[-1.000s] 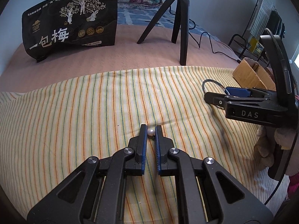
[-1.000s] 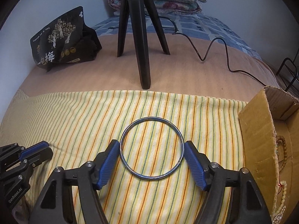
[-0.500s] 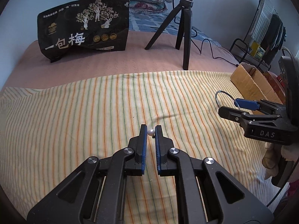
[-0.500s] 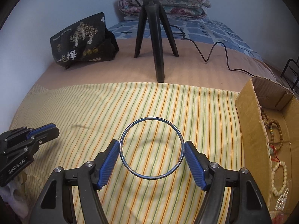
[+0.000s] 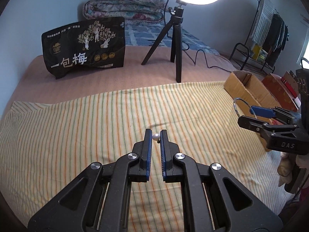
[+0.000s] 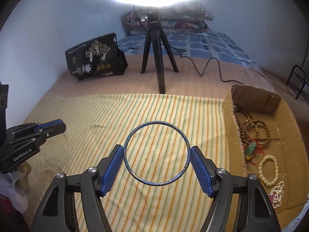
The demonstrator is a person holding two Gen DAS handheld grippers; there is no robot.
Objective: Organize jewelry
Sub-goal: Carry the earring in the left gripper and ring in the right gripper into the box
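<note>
My left gripper is shut on a small white pearl earring, held above the striped cloth. My right gripper is shut on a thin blue metal bangle, its jaws wide apart against the ring's two sides, above the cloth. The bangle also shows in the left wrist view, held by the right gripper next to a cardboard box. The box lies to the right and holds wooden bead strands, a white bead bracelet and a sparkly piece.
A black tripod with a ring light stands beyond the cloth, its cable trailing right. A black snack bag leans at the back left. Folded quilts lie behind. A metal rack stands far right.
Both grippers have risen and tilted up, each keeping its hold. The right gripper has come nearer the box, and more of its inside shows.
</note>
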